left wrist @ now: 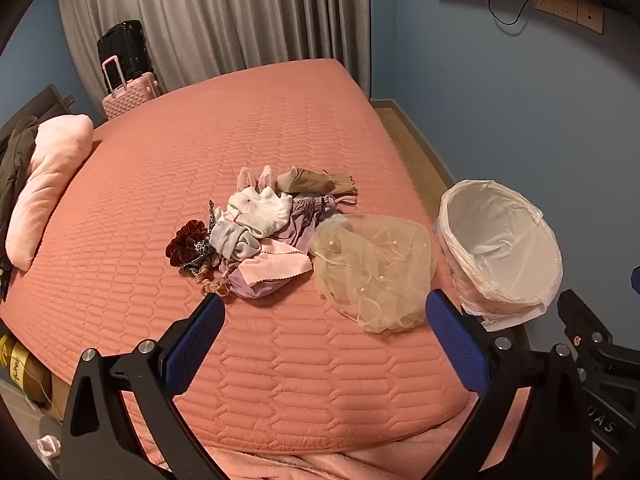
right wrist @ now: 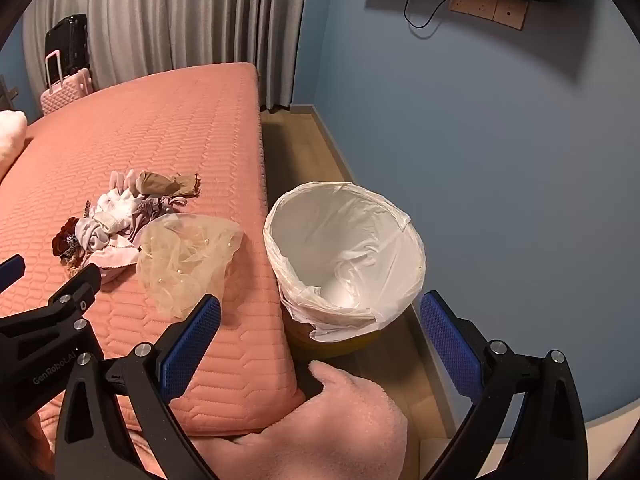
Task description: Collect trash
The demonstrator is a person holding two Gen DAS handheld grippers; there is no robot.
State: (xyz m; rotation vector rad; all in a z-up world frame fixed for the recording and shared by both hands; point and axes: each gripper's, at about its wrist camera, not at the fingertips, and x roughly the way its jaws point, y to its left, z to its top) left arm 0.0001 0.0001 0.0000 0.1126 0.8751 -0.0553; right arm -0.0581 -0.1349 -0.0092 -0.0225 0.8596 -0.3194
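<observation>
We see a salmon-pink quilted bed point(left wrist: 280, 360), a beige pearl-dotted veil point(left wrist: 372, 268), a white bin liner point(right wrist: 344, 248), blue walls point(right wrist: 500, 160), grey curtains point(left wrist: 200, 20).

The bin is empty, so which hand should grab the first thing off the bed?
Probably the left gripper. Its open jaws already frame the beige netting and the pile on the bed. The right gripper hangs open over the bin, beside the bed.
</observation>
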